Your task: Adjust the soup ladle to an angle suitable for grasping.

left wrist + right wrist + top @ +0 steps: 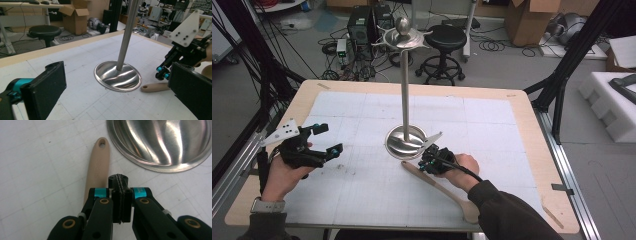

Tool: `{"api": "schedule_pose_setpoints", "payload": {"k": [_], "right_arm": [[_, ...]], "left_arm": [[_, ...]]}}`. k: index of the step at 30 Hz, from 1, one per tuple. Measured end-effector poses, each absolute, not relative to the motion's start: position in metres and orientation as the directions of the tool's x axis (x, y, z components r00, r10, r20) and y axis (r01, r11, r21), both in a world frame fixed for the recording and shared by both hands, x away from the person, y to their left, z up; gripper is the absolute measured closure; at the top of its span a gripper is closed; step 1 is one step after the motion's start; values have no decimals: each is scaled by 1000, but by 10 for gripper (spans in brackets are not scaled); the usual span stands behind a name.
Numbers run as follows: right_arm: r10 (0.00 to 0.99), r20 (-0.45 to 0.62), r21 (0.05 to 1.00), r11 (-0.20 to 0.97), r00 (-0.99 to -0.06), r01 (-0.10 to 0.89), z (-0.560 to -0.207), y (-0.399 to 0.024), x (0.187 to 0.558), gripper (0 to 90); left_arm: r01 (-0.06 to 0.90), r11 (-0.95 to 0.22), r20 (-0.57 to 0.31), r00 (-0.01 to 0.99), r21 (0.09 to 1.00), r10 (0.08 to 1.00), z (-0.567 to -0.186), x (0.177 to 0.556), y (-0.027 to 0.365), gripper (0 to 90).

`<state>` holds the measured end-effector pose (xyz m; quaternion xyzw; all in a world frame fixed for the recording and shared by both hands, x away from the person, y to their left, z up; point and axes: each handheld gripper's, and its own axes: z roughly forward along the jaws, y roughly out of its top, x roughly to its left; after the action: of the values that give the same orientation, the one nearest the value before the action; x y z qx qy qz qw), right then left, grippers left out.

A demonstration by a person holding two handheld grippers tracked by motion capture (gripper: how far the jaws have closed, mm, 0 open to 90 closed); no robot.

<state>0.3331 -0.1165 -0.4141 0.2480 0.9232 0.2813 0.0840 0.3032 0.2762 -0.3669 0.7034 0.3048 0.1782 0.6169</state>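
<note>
the wooden spoon [98,167] lies flat on the table [512,125], just under and left of the right hand-held gripper [121,200], whose jaws are pressed together on nothing. its long handle points ahead. the left hand-held gripper [326,139] is wide and far off.

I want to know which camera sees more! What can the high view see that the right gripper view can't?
Just the high view: the stand's tall pole with its knob, the spoon's bowl end, the left gripper, the black stool. Just the right gripper view: the handle's hanging hole and the right gripper with jaws pressed together. Both: the shiny base and the wooden spoon.
</note>
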Motion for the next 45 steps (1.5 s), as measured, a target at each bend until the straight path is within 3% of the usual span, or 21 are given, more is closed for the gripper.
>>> {"api": "schedule_pose_setpoints", "payload": {"k": [20, 45], "right_arm": [[435, -12, 558, 750, -900, 355, -427, -106, 341, 900], [202, -24, 543, 825, -979, 157, -425, -86, 322, 900]], "left_arm": [[208, -54, -123, 747, 977, 653, -367, 301, 279, 22], [203, -53, -120, 748, 978, 653, -366, 300, 280, 22]]}}
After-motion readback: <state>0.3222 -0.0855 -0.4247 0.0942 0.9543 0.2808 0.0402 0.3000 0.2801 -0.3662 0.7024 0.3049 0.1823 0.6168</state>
